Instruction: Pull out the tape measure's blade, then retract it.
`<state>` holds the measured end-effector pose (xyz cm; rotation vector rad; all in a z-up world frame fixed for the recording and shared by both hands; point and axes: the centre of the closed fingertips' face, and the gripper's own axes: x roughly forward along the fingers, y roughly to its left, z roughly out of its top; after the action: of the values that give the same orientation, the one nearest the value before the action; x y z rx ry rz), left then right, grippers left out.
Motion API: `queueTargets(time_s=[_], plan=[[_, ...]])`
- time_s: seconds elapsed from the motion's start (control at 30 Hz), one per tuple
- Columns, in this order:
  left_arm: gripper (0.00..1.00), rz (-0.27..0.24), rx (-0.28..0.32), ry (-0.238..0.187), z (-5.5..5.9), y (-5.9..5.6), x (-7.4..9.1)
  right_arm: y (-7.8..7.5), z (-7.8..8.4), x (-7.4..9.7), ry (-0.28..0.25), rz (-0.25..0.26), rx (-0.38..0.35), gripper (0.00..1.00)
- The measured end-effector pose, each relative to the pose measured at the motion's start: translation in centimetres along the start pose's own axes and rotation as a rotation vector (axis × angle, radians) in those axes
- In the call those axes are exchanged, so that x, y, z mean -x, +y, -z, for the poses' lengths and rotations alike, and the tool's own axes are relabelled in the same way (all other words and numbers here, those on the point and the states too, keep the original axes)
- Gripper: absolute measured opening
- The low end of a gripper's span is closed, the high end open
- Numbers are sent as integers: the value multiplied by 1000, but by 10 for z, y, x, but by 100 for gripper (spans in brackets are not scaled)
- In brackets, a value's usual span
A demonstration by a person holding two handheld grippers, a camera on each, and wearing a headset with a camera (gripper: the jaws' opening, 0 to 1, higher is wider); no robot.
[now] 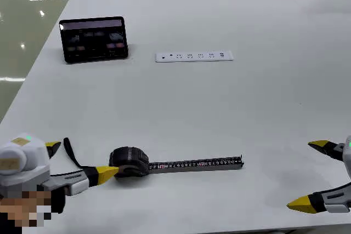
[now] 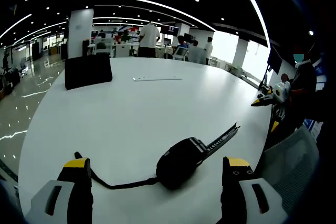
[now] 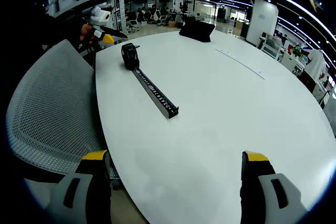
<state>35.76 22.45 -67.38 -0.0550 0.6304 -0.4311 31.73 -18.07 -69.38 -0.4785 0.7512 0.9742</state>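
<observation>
Jaws on your left gripper [image 2: 157,163] are hanging wide open, with the tape measure [image 2: 181,167] lying ungripped just ahead between them. Its blade [image 1: 194,163] is sticking out toward your right gripper [image 3: 176,156], which is gaping wide too and sitting well apart. Blade numbers are looking too small to read.

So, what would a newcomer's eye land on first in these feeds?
The black tape measure lies near the front edge of the white table, its blade drawn out to the right. The yellow-tipped left tool is open beside the tape measure's left end, and the right tool is open at the far right, clear of the blade. Farther back are a dark tablet and a white power strip.
</observation>
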Motion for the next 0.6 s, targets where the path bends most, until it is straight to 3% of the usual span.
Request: queueTargets(time_s=[0.1,0.17,0.2,0.27,0.4,0.47,0.6], plan=[[100,-29,-12,-4,0,-13,-12,0,-8,-12,12,-28,27,100],[100,-23,-81,30,4,-19,-15,2,-13,-19,18,-50,44,100],[100,-30,-102,21,1,-19,-16,2,-15,-23,23,-60,53,100],[100,-47,-60,65,3,-18,-16,4,-19,-30,38,-80,86,99],[100,-89,-11,25,-10,-16,-19,4,-26,-42,58,-108,126,96],[100,-94,-6,8,-12,-23,-24,5,-31,-48,66,-124,147,95],[100,-78,39,22,-3,-41,-36,3,-41,-57,79,-144,187,92]])
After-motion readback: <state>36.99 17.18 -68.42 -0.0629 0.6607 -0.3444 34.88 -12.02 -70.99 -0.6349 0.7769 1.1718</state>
